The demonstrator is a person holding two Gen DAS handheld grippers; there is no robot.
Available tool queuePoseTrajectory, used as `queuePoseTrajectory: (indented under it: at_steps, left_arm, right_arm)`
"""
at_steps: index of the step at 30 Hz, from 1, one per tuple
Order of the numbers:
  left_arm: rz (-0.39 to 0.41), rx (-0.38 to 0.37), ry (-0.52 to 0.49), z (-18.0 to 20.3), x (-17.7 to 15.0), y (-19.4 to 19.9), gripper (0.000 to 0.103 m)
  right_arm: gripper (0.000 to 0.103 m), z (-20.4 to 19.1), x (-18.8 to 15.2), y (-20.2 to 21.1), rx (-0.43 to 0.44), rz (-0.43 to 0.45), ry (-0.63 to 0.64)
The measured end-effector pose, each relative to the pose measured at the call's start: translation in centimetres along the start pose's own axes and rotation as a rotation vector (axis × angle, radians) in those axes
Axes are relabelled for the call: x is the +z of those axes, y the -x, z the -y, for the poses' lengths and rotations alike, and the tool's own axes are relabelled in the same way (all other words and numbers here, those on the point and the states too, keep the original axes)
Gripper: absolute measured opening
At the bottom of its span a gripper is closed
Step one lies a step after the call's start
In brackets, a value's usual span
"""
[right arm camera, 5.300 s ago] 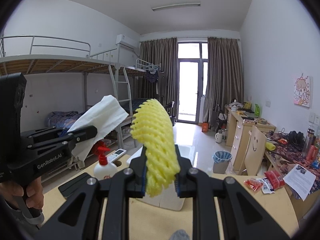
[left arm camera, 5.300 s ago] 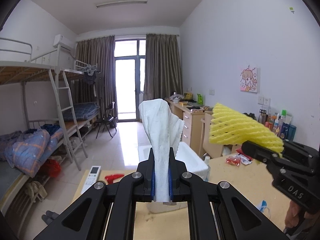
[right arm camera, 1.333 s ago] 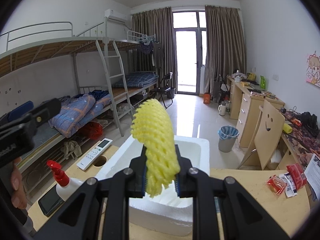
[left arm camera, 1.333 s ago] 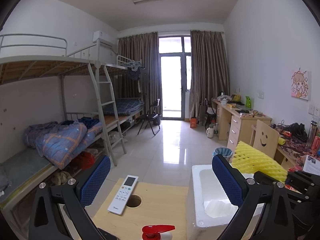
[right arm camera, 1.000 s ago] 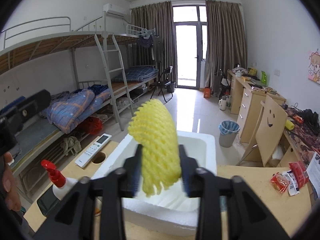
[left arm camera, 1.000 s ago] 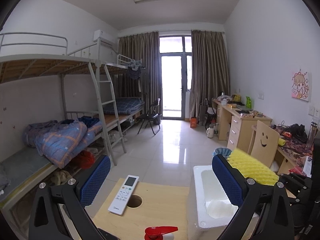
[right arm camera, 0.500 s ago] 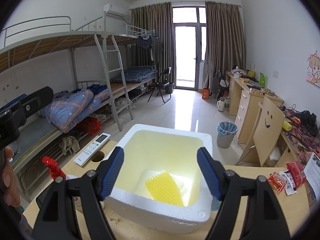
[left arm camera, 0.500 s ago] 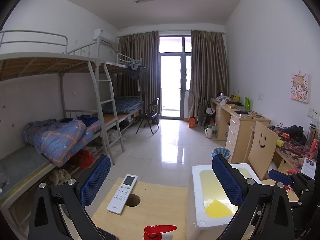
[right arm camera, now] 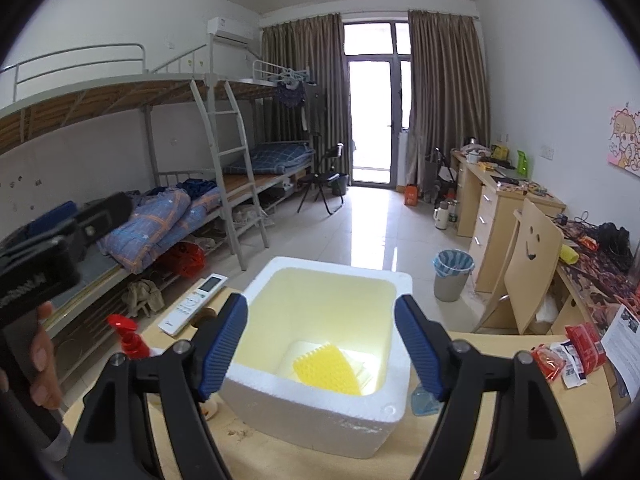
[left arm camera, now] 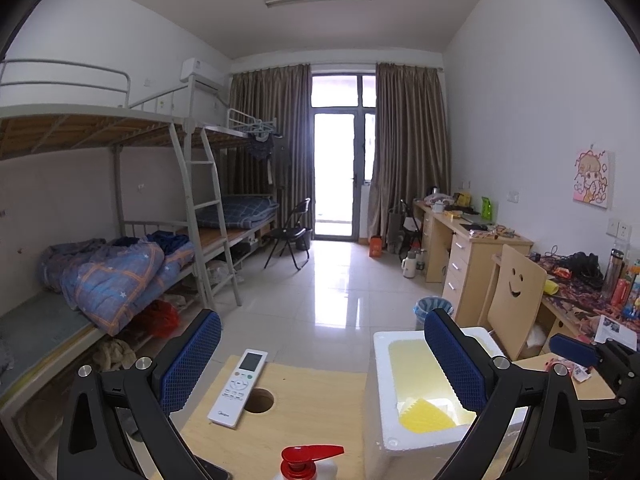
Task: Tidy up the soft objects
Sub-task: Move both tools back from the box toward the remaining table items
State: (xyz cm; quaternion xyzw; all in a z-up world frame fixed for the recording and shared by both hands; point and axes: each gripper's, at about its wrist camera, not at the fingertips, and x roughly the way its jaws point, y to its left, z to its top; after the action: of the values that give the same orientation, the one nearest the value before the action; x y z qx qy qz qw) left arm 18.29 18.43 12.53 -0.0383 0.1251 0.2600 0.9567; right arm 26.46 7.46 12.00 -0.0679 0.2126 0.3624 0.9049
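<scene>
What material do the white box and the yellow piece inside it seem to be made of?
The white box looks like expanded polystyrene foam: matte, thick-walled, with a grainy, pitted rim. The yellow piece appears to be soft foam netting, probably a fruit sleeve, given its open ribbed mesh; its exact plastic cannot be told.

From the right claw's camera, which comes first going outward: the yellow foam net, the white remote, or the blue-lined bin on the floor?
1. Yellow foam net: inside the white foam box, directly ahead of the right claw.
2. White remote: on the table, off to the left.
3. Blue-lined bin: on the floor beyond the table, to the right.
</scene>
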Motion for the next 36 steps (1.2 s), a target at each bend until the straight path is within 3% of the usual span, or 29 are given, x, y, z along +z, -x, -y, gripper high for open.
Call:
queuePoseTrajectory:
  at_steps: [10,19,36]
  left_arm:
    - [0.025,-0.044,-0.01,0.9,0.2,1.5,0.102]
    - [0.041,-0.08,-0.052,2.4,0.5,4.8,0.102]
    - [0.043,-0.243,-0.049,2.5,-1.7,13.6,0.102]
  right_arm:
    - [0.102,0.6,-0.2,4.2,0.003,0.064,-0.005]
    - [0.103,1.0,-0.3,8.3,-0.002,0.115,-0.016]
    - [0.103,-0.1,-2.6,17.0,-0.035,0.209,-0.013]
